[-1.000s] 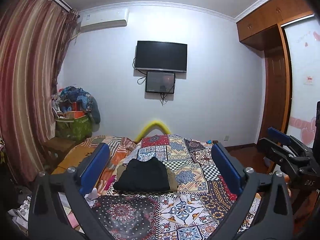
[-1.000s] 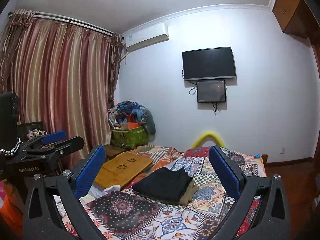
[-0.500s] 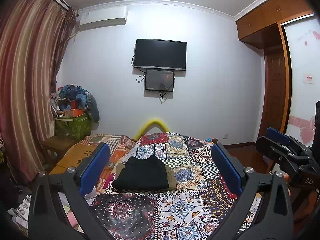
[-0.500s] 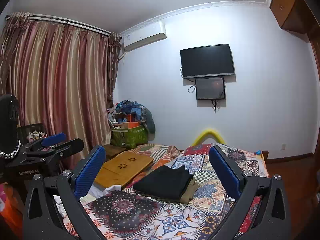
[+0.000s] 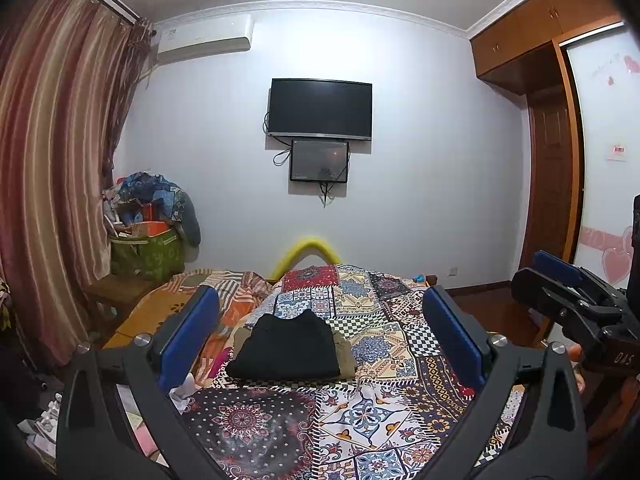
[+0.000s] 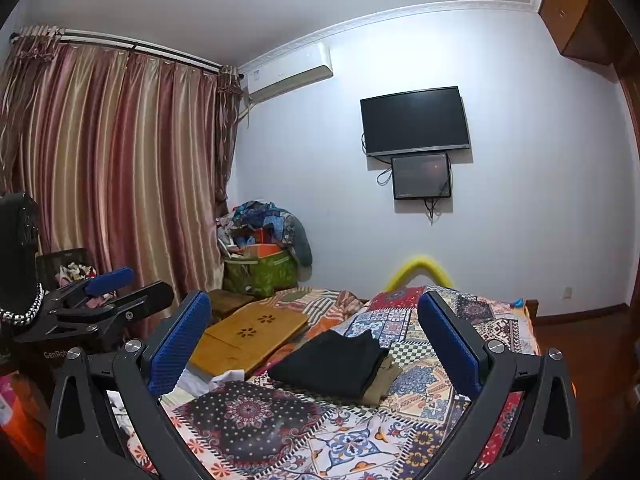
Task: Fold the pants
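Observation:
Folded black pants (image 5: 288, 346) lie on top of a folded khaki garment (image 5: 346, 350) in the middle of the patchwork bedspread (image 5: 372, 412). They also show in the right wrist view (image 6: 332, 362). My left gripper (image 5: 320, 320) is open and empty, held back above the near part of the bed. My right gripper (image 6: 316, 320) is open and empty too, likewise well short of the pants. The right gripper also shows at the right edge of the left wrist view (image 5: 568, 284), and the left gripper at the left edge of the right wrist view (image 6: 120, 292).
A wooden lap table (image 6: 252, 336) lies on the bed's left side. A green bag piled with clothes (image 5: 148, 248) stands in the corner by the striped curtain (image 6: 120, 168). A TV (image 5: 320, 108) hangs on the far wall. A wardrobe (image 5: 552, 160) stands at the right.
Both grippers have tilted slightly upward, so the bed and pants sit a little lower in both views. Both stay open and empty.

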Demonstrator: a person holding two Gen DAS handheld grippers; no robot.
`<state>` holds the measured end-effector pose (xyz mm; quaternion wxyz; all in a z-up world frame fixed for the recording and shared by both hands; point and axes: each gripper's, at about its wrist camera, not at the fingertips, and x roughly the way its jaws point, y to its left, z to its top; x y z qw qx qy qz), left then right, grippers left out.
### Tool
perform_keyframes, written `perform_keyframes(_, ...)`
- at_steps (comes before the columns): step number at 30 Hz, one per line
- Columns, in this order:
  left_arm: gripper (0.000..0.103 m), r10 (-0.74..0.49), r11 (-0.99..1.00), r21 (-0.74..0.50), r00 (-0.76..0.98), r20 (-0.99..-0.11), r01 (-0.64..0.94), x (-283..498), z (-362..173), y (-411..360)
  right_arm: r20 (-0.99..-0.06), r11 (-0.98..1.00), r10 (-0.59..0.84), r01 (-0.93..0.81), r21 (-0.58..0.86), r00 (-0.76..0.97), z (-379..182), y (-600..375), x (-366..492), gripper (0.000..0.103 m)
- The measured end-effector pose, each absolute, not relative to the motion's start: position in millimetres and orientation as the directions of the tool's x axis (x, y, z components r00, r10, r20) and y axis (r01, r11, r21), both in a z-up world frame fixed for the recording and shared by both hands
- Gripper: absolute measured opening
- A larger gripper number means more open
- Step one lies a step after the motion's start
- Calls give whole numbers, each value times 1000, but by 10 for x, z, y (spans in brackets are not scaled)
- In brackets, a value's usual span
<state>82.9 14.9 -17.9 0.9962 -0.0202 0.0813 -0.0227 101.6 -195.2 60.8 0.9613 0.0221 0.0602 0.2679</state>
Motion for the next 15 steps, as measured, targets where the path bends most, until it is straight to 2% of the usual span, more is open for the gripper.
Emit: perform_keyframes(15,103,-54,997,-55,984,-169,46,850,-164,149,-110,856,517,-510,81,849,606,-1965,1015,103)
